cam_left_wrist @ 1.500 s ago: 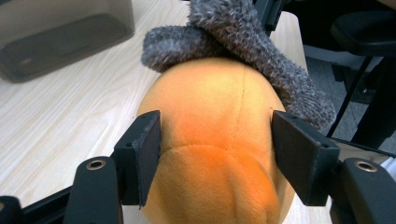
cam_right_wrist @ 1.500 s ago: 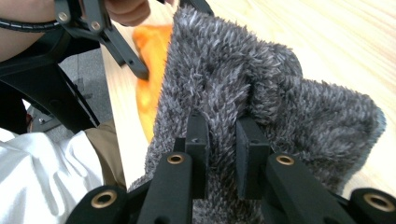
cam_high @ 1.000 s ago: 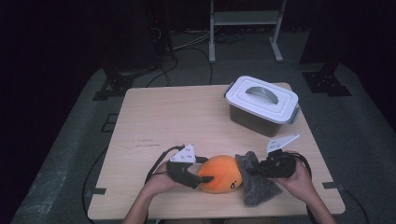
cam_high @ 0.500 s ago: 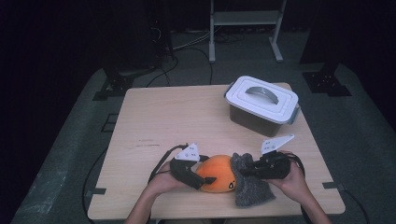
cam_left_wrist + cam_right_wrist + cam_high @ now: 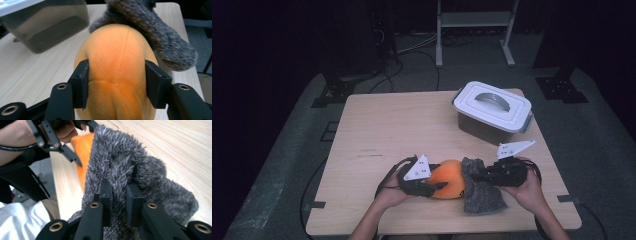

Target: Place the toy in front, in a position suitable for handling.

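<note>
An orange plush toy [image 5: 449, 177] with a grey fuzzy part [image 5: 482, 192] lies near the table's front edge. My left gripper [image 5: 439, 186] comes at it from the left. Its jaws have just been closing, and both pads [image 5: 81, 83] now press on the orange body [image 5: 117, 50]. From the right, my right gripper [image 5: 477, 176] is shut on a fold of the grey fuzzy fabric [image 5: 117, 152], pinched between its jaws [image 5: 119, 192]. In the right gripper view the orange body [image 5: 82, 145] and the left gripper [image 5: 75, 157] lie beyond the fabric.
A grey plastic box with a white handled lid [image 5: 492, 107] stands at the back right of the wooden table [image 5: 387, 130]; it is also behind the toy [image 5: 50, 27]. Cables trail from both grippers. The table's front edge is close under both hands.
The left jaws have drawn in against the orange body. The right gripper has edged slightly left with the grey fabric. Both hands stay in nearly the same place.
</note>
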